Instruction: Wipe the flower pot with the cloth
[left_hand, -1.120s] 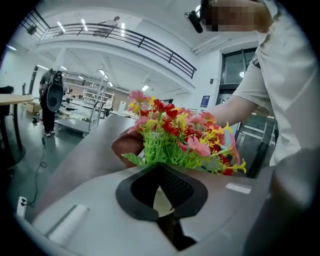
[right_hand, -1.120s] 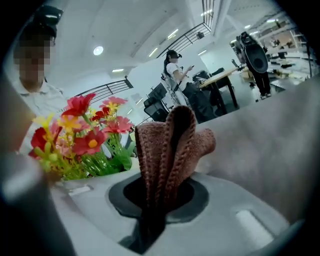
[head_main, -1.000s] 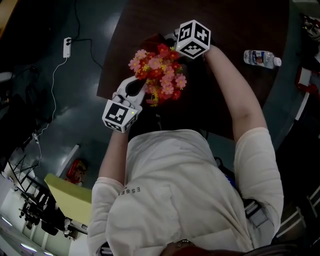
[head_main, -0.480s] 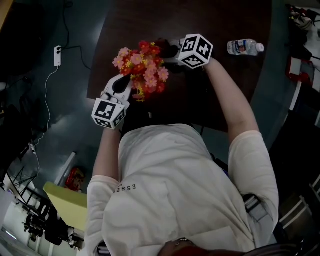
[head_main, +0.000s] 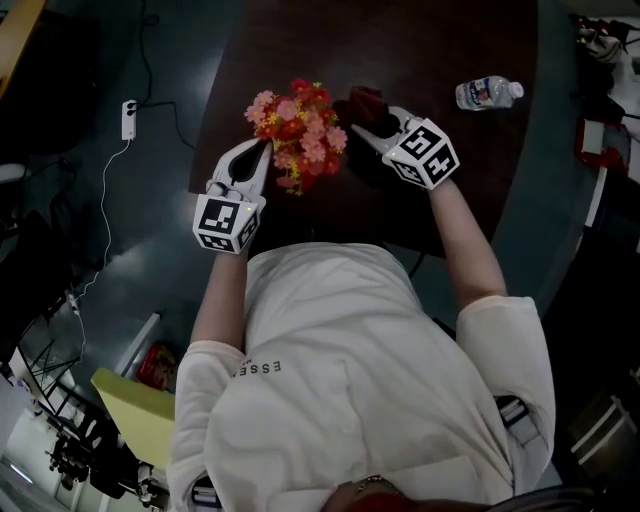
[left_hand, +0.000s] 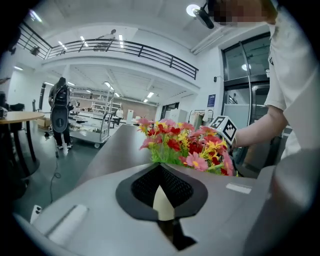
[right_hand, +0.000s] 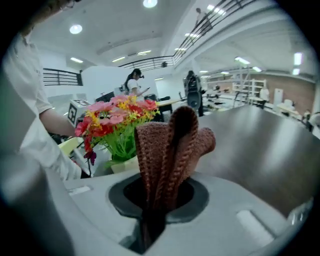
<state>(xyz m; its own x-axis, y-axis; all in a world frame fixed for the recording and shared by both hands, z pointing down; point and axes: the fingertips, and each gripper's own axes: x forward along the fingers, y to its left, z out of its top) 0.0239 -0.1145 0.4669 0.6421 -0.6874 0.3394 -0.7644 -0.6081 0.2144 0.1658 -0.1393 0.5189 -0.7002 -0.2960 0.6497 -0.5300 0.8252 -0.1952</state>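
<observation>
A cream flower pot (right_hand: 125, 164) of red, pink and yellow flowers (head_main: 298, 132) stands on the dark brown table (head_main: 450, 40). My left gripper (head_main: 262, 150) comes at it from the left. In the left gripper view its jaws are shut on a cream sliver of the pot's rim (left_hand: 163, 202), with the flowers (left_hand: 185, 142) just beyond. My right gripper (head_main: 362, 125) is to the right of the flowers, shut on a brown knitted cloth (right_hand: 170, 150) that sticks up in folds. The cloth (head_main: 367, 102) hangs clear of the pot.
A water bottle (head_main: 487, 93) lies on the table at the far right. A power strip (head_main: 129, 105) with its cable is on the floor to the left. A yellow object (head_main: 135, 395) sits on the floor near the person's left side.
My right gripper has swung with the cloth from behind the flowers to their right side and turned. The left gripper has stayed at the pot.
</observation>
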